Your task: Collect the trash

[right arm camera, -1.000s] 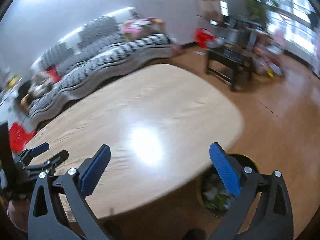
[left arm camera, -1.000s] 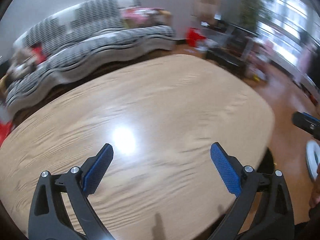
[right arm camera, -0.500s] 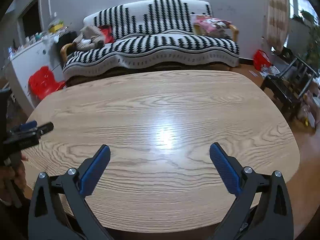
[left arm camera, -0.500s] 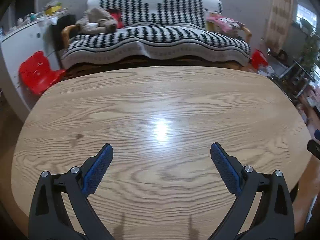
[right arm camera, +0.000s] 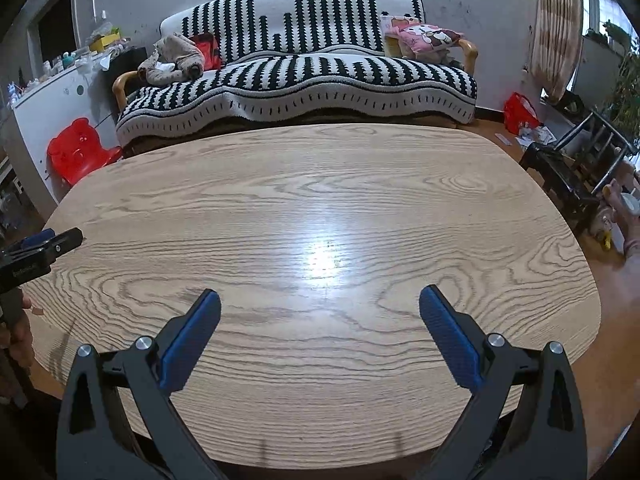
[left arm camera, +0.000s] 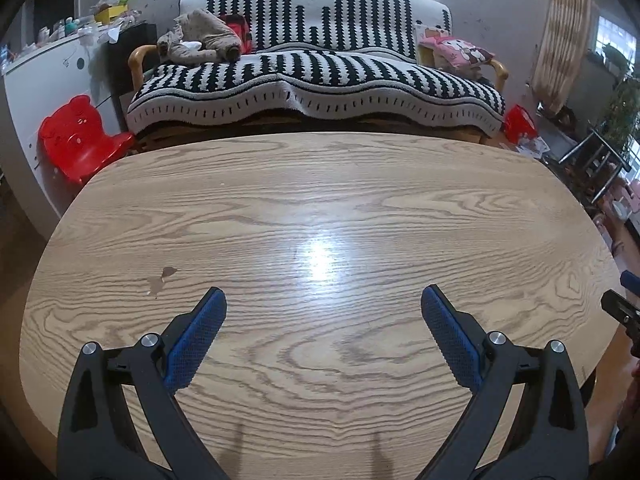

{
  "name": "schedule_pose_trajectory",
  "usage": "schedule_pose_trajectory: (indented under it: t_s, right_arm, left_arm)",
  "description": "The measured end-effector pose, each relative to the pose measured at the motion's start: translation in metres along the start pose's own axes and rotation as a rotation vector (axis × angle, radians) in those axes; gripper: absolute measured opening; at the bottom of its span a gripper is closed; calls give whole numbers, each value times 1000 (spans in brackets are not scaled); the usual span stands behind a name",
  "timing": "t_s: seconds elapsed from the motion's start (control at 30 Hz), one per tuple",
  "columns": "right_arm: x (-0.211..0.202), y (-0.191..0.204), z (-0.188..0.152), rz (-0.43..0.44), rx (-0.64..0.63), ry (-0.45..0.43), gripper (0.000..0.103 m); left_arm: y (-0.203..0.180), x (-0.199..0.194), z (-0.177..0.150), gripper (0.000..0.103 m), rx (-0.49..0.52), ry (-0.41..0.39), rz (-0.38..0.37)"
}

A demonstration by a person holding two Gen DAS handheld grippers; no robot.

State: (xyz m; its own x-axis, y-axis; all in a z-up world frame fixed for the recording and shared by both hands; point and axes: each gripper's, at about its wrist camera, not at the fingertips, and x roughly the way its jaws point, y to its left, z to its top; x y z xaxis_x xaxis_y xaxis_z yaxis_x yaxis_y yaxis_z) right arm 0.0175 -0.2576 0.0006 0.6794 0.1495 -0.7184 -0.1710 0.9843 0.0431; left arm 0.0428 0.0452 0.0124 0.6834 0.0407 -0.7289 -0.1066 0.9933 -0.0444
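— Where's the trash relative to the fingers?
— None shows — only bare wooden worktop (left arm camera: 320,200) lies between both pairs.
— And the grippers?
— Left gripper (left arm camera: 322,320) and right gripper (right arm camera: 320,318) hover spread wide, gripping nothing, before the striped sofa (right arm camera: 304,68).

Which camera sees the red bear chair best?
The left wrist view shows the red bear chair best: it looks bigger there, with the bear face and seat in full sight beside the white cabinet. The right wrist view shows the same chair smaller, nearer the picture's left edge.
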Motion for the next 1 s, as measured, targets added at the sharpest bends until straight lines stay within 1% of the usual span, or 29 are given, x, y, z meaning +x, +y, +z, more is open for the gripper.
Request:
schedule_pose_trajectory:
  t_s: [0.27, 1.0]
  right_arm:
    - [-3, -3, -1, -8, 4, -1, 96]
    - [-4, -1, -3, -6, 3, -2, 96]
  left_arm:
    - [0, 2, 0, 95, -13, 8, -3]
    - [-5, 4, -3, 95, 0, 9, -5]
